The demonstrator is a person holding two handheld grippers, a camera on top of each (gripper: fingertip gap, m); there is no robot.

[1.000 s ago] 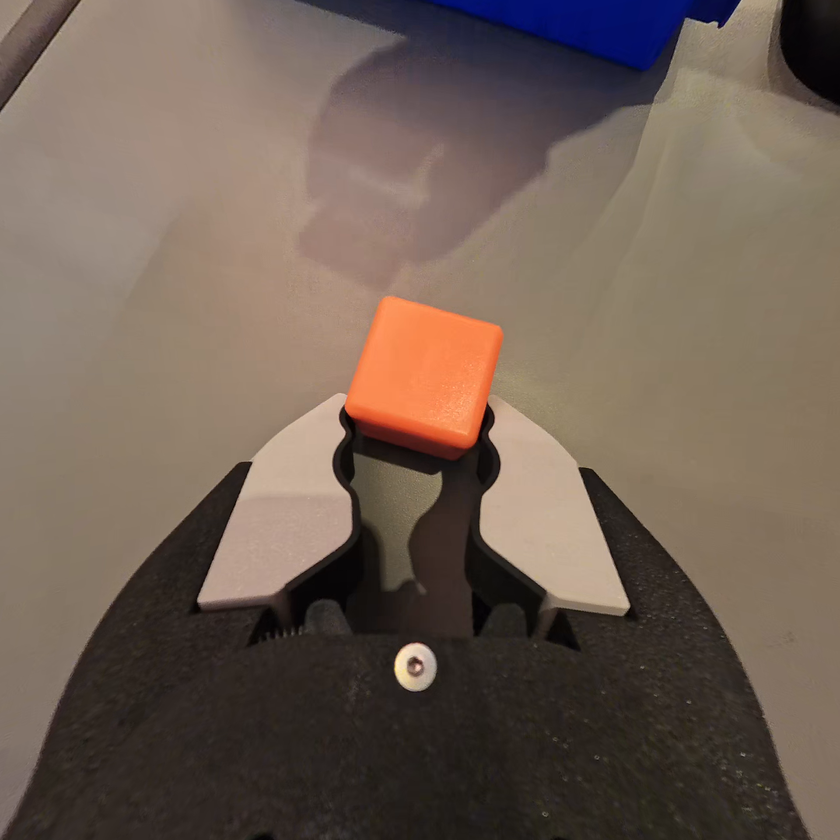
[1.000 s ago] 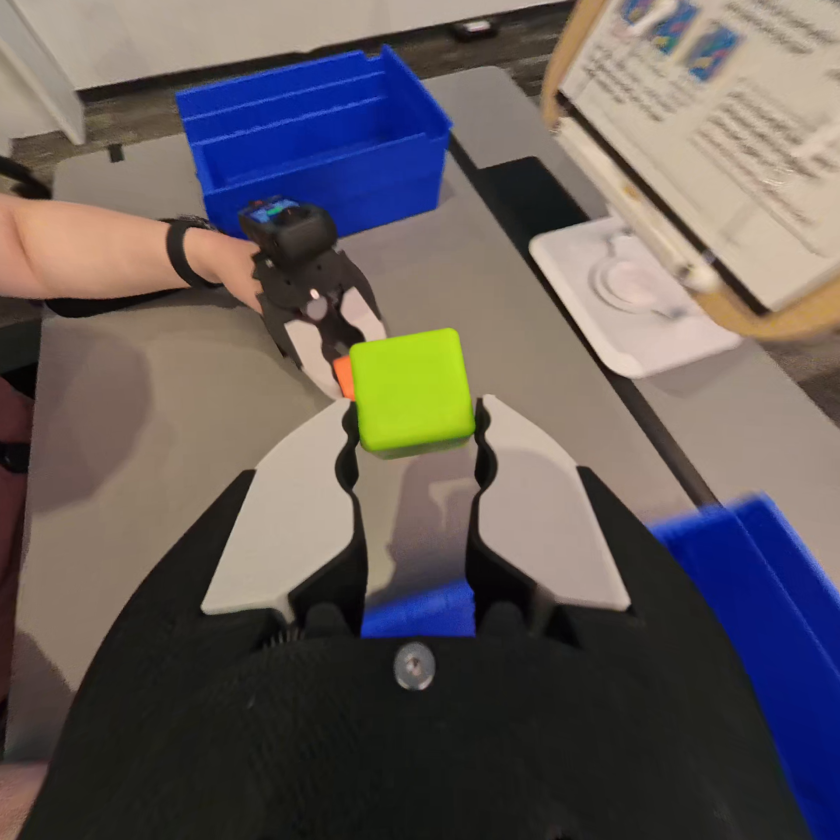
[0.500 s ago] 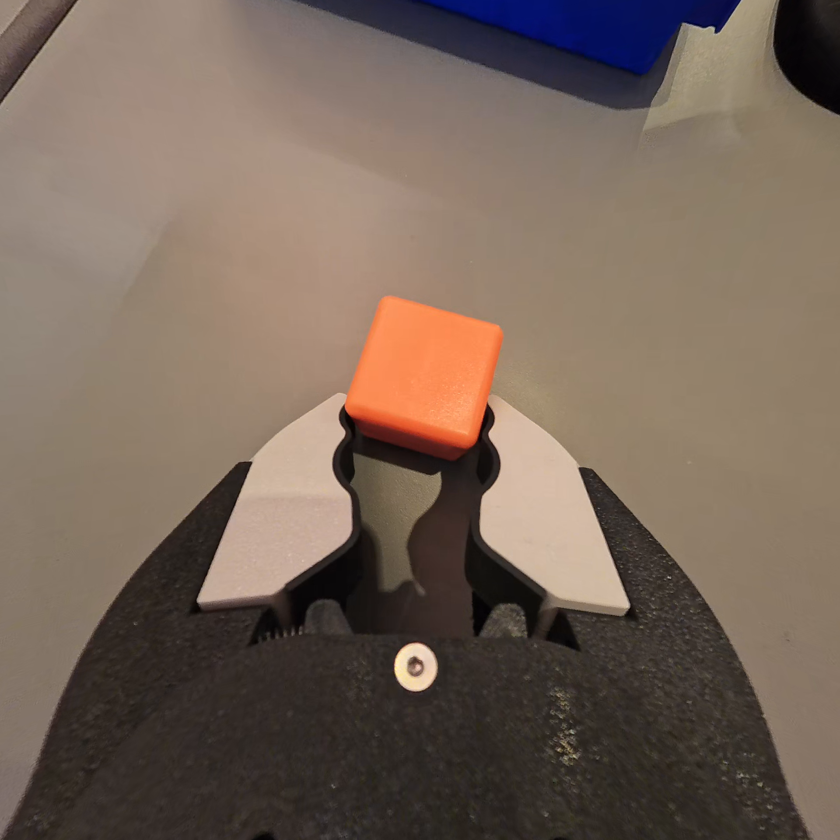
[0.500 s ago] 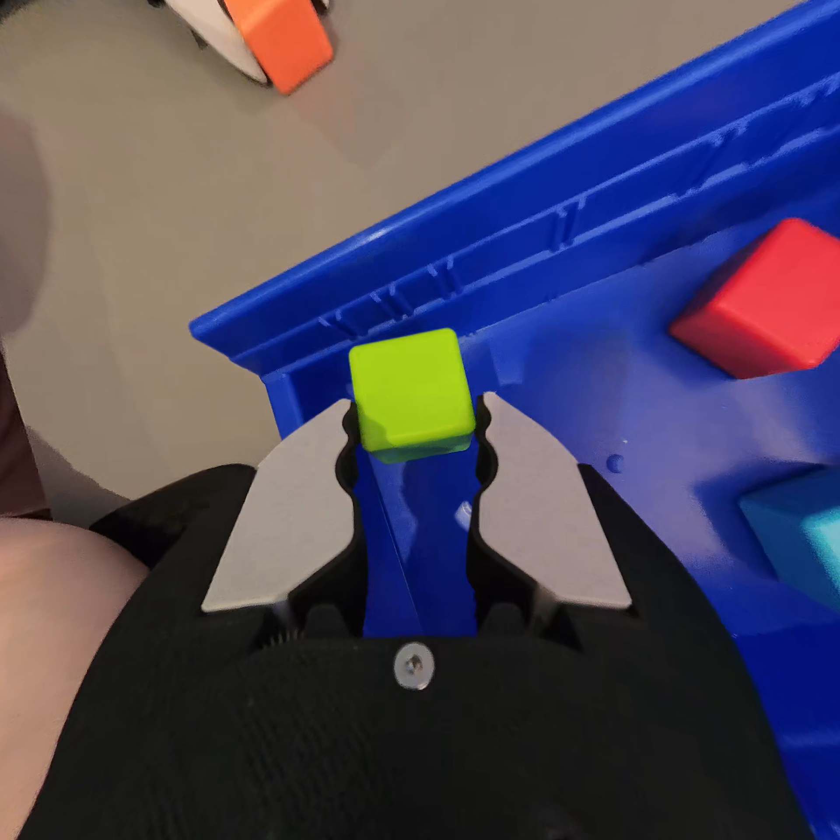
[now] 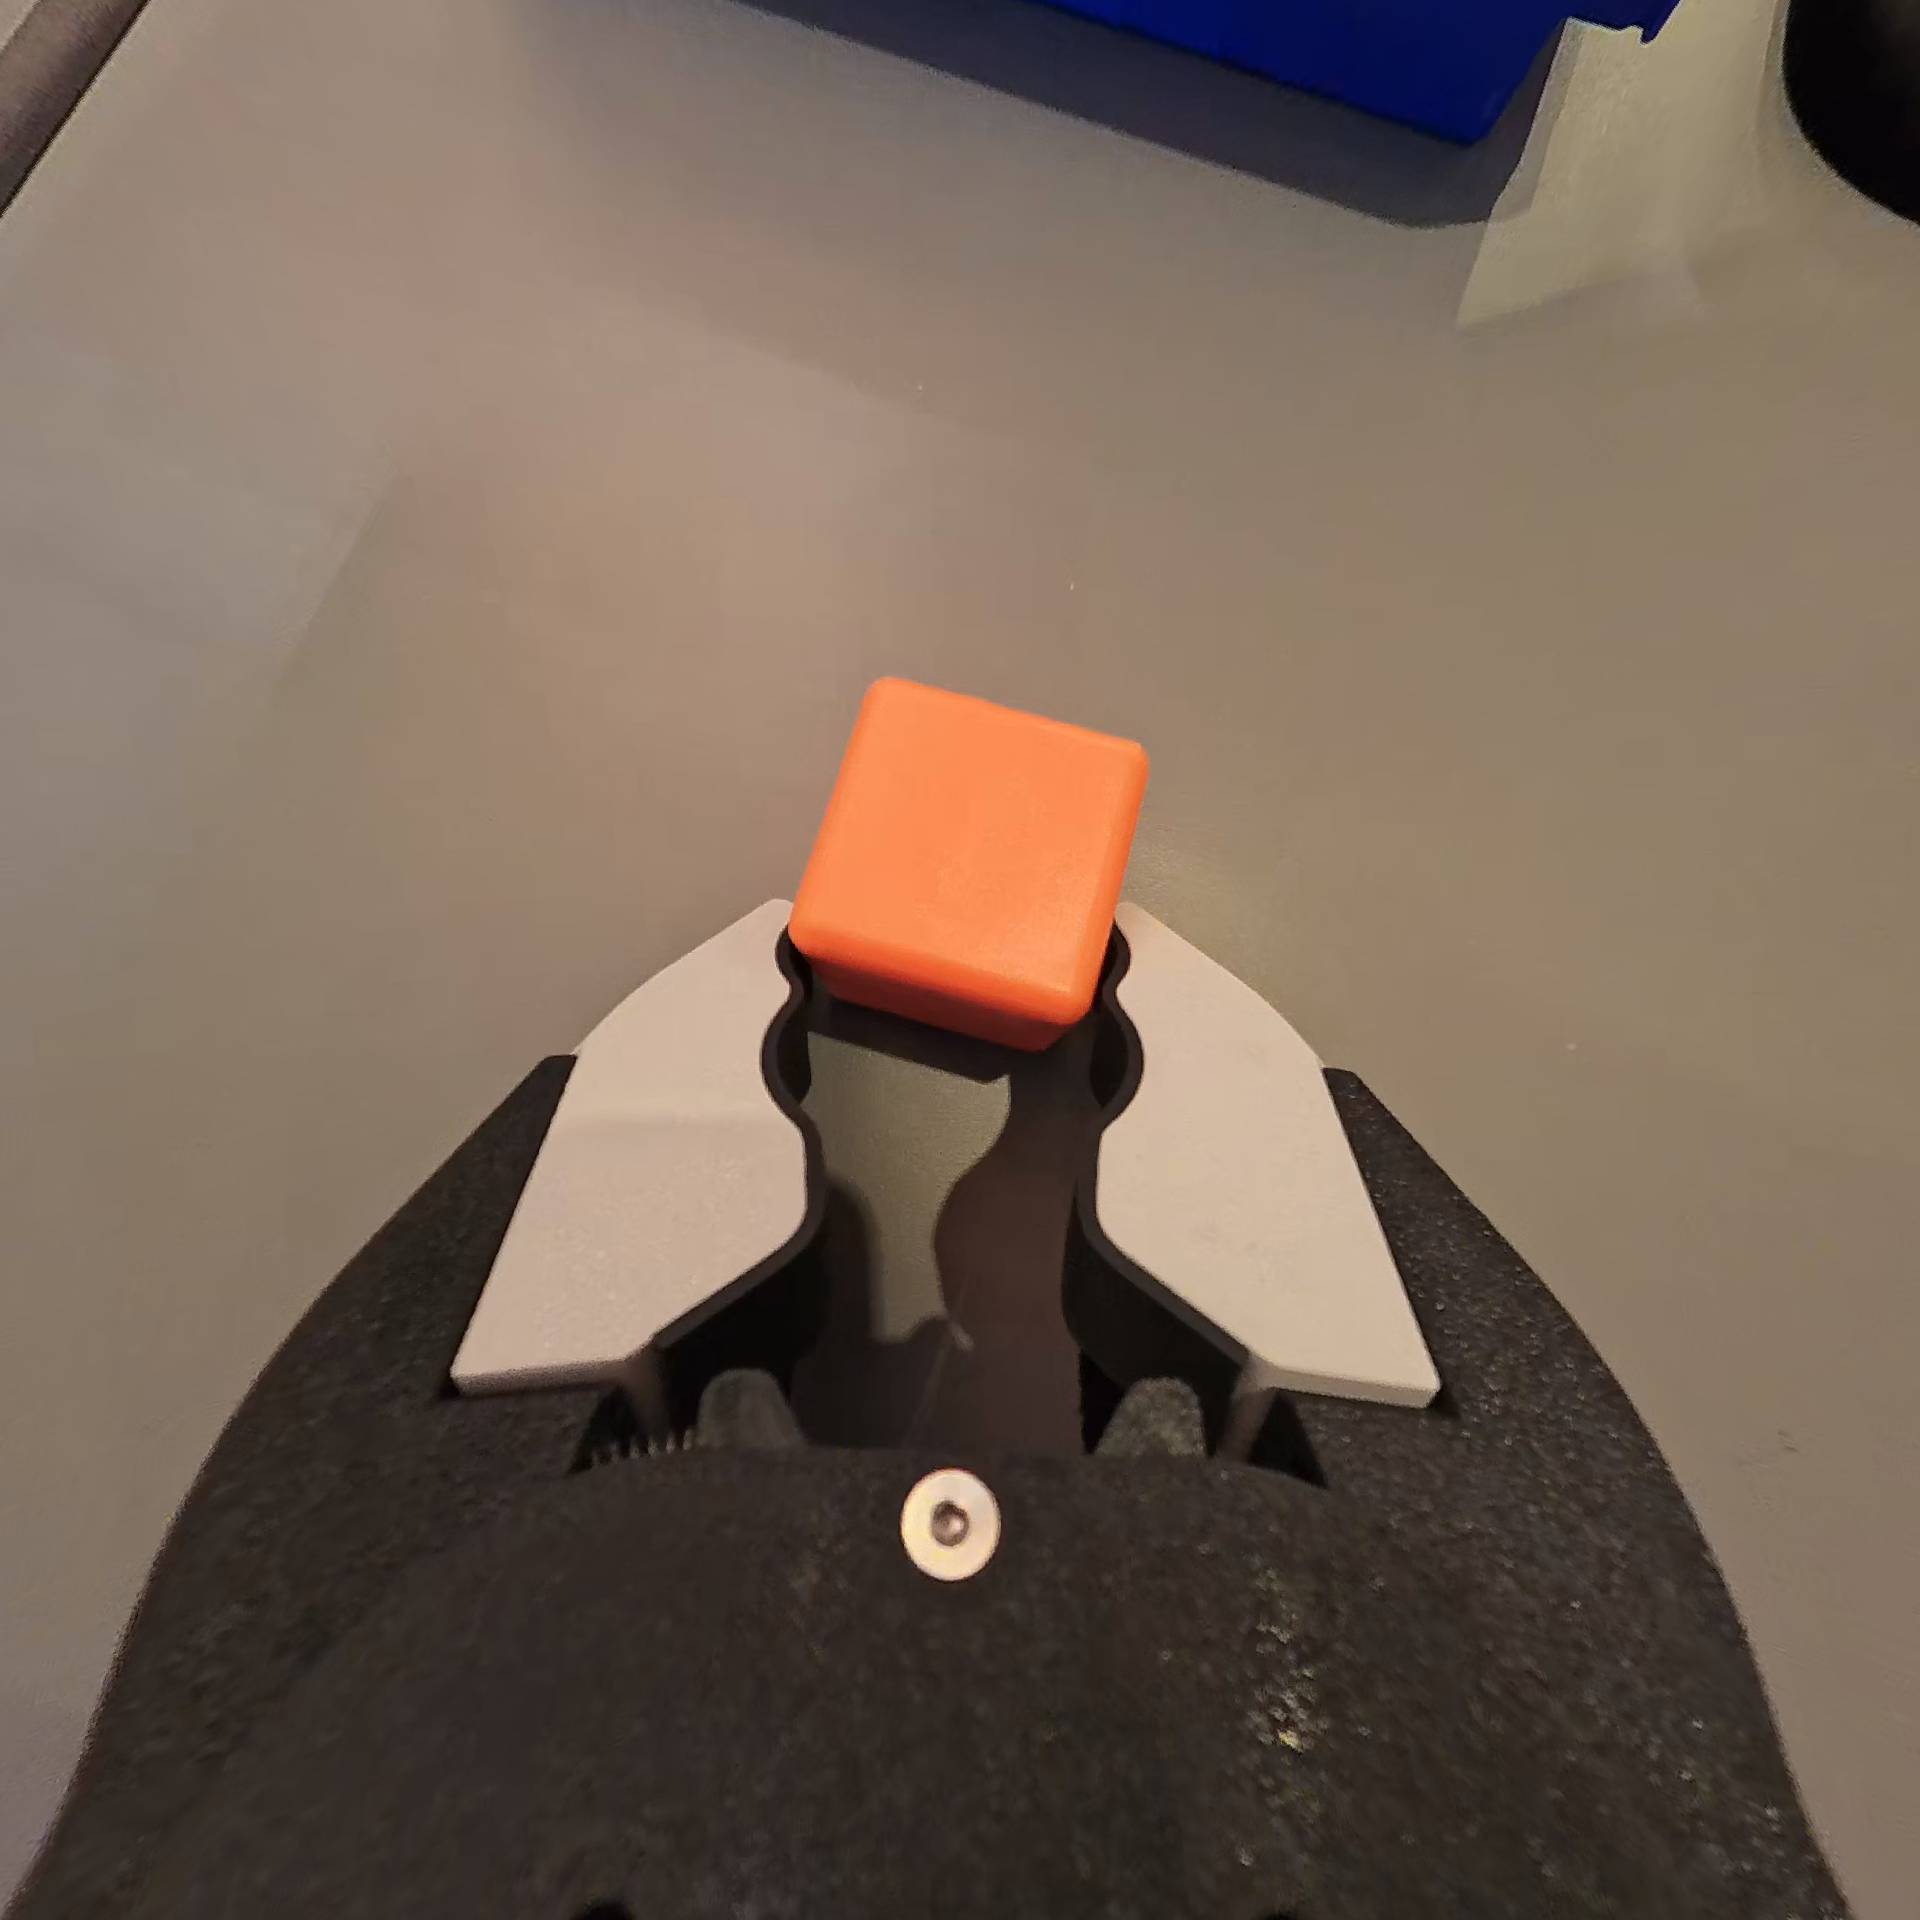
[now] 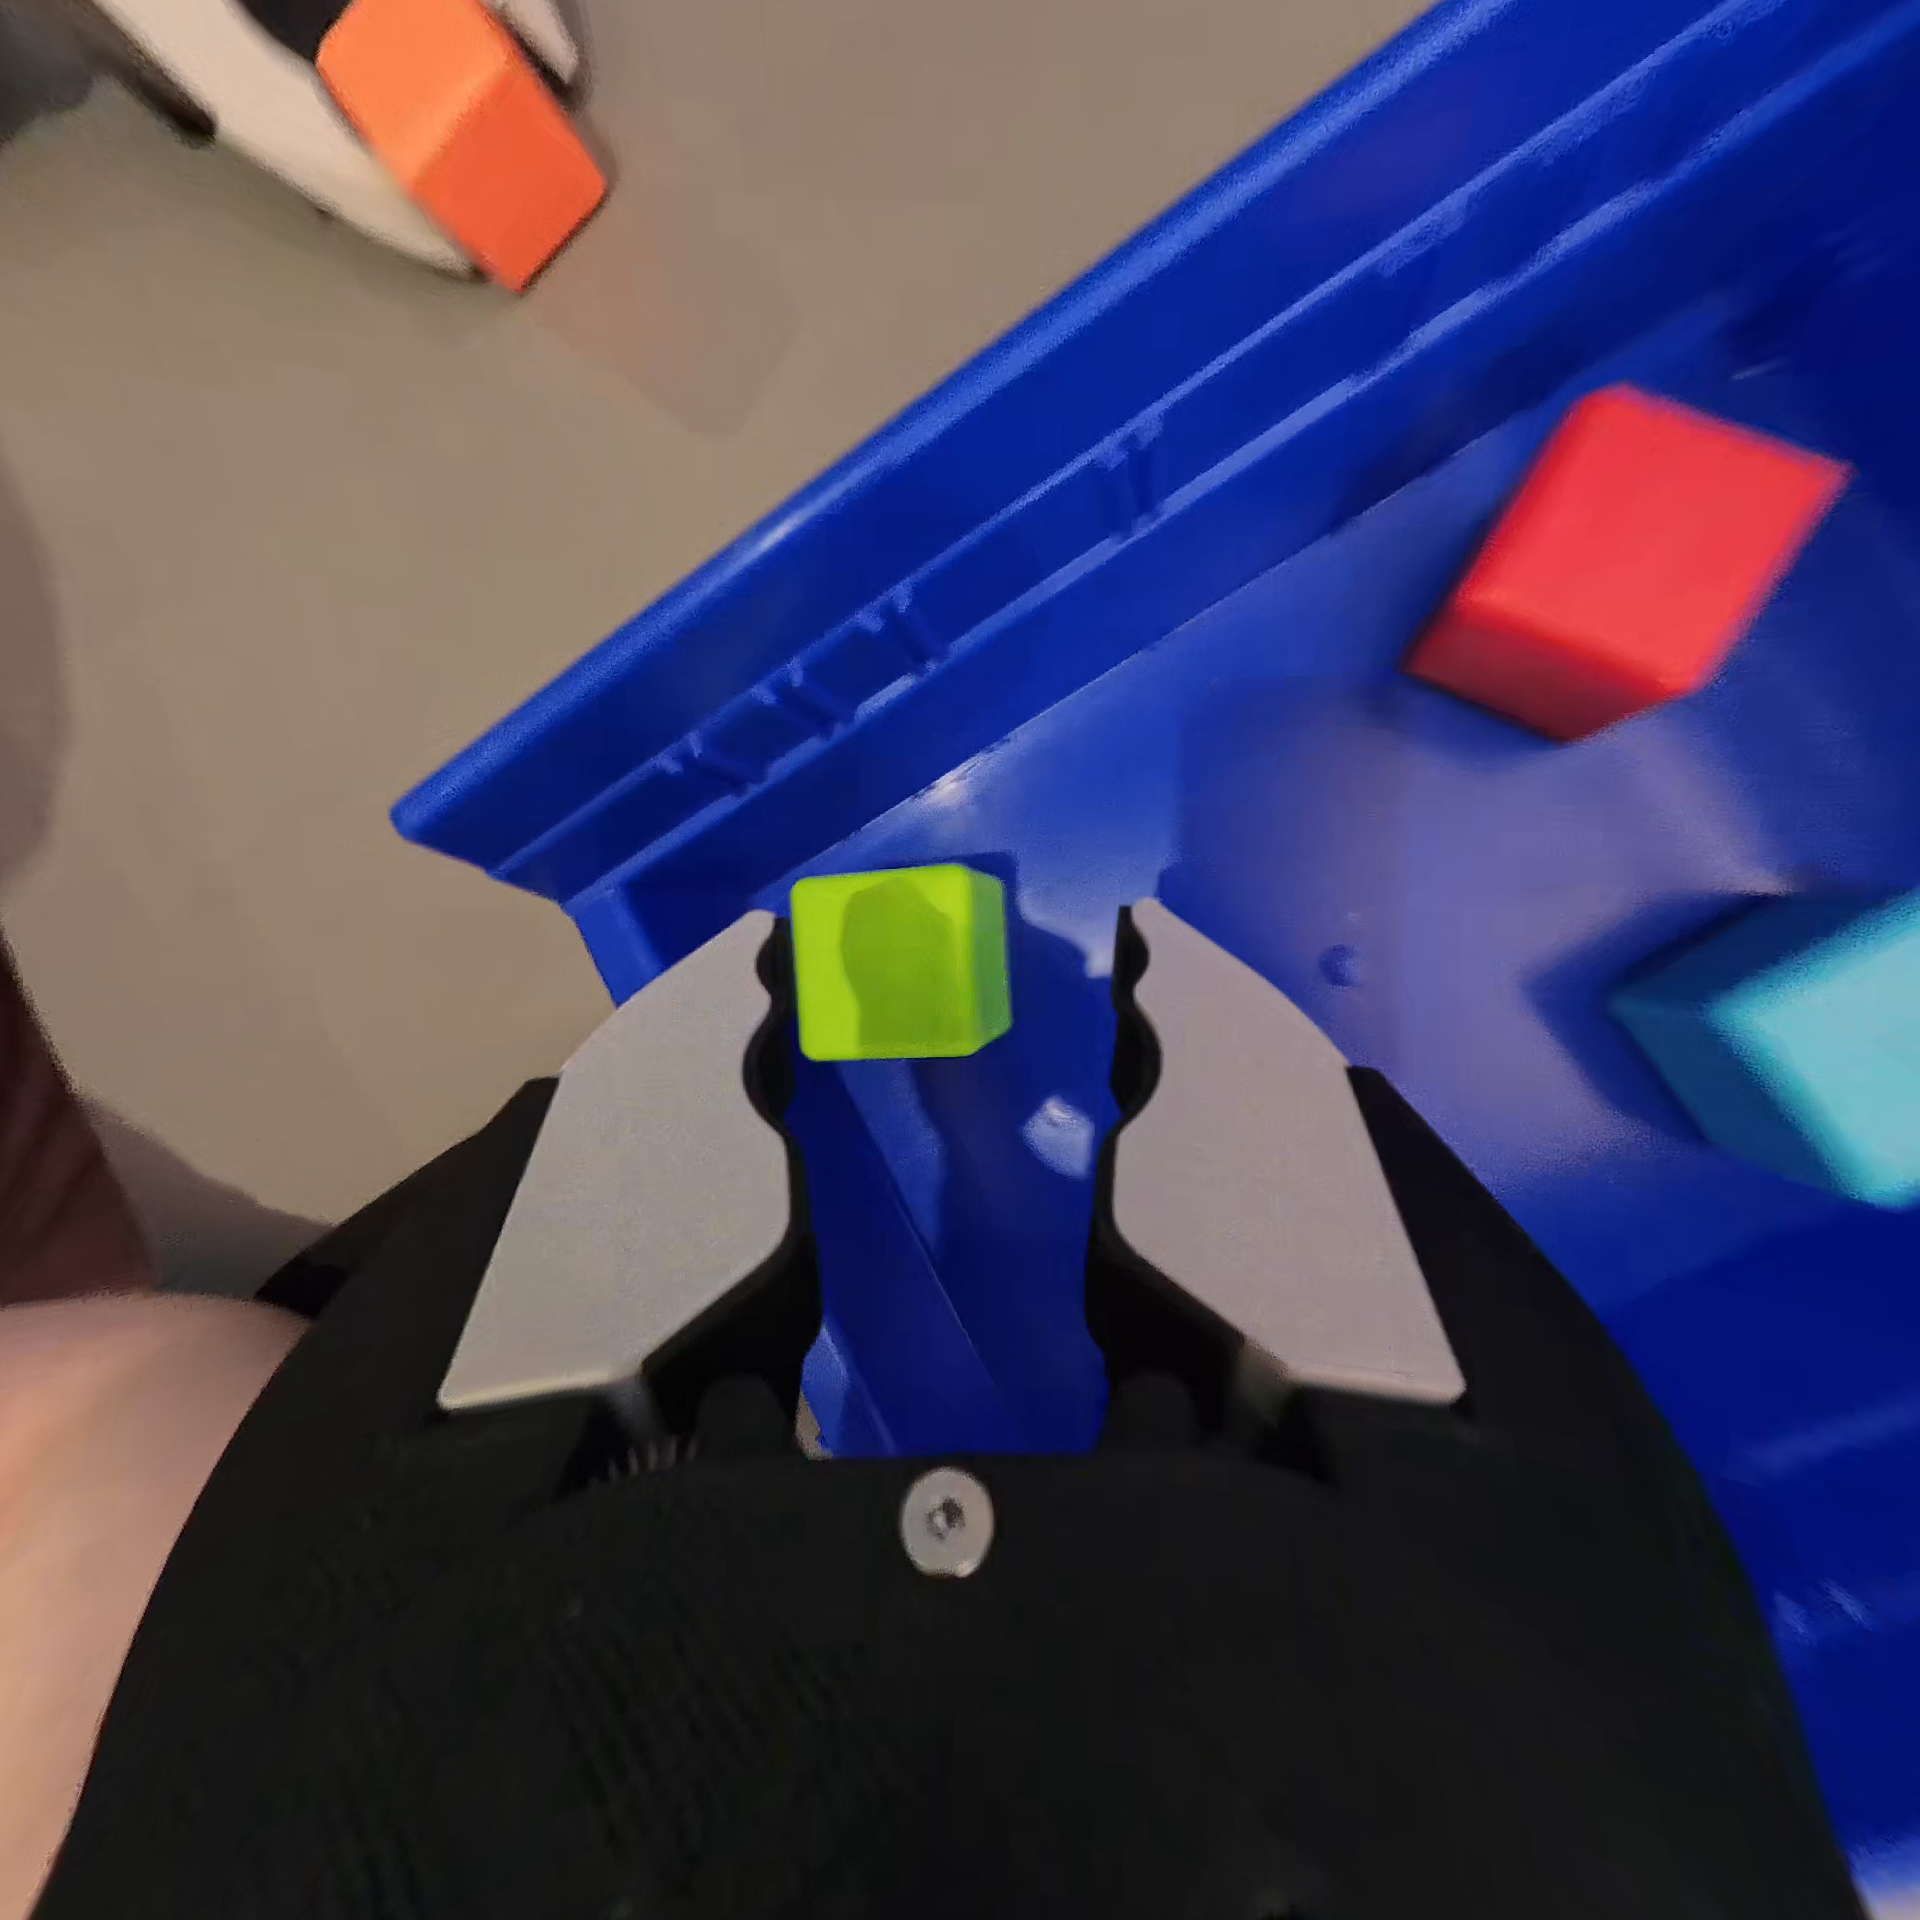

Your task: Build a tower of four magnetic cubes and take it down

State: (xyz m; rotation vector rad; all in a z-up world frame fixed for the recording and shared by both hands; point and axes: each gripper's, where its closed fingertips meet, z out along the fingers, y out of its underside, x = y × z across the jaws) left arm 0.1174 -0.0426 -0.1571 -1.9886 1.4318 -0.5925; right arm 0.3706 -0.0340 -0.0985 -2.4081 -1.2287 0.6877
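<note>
My left gripper (image 5: 951,935) is shut on an orange cube (image 5: 971,857) and holds it just over the grey table (image 5: 520,520). The orange cube also shows at the top left of the right wrist view (image 6: 462,151), between the other gripper's fingers. My right gripper (image 6: 945,930) is open above the corner of a blue bin (image 6: 1039,582). A lime green cube (image 6: 899,966) sits free between its fingers, nearer the left one and smaller than before. A red cube (image 6: 1621,561) and a light blue cube (image 6: 1808,1049) lie inside the bin.
A second blue bin (image 5: 1351,52) stands at the far edge of the table in the left wrist view, with a dark round object (image 5: 1860,104) beside it. A forearm (image 6: 125,1455) shows at the lower left of the right wrist view. About 25 centimetres separates my left fingertips from my right.
My right gripper swung from over the table to above the near blue bin, then opened and let go of the green cube. My left gripper kept its hold and barely moved.
</note>
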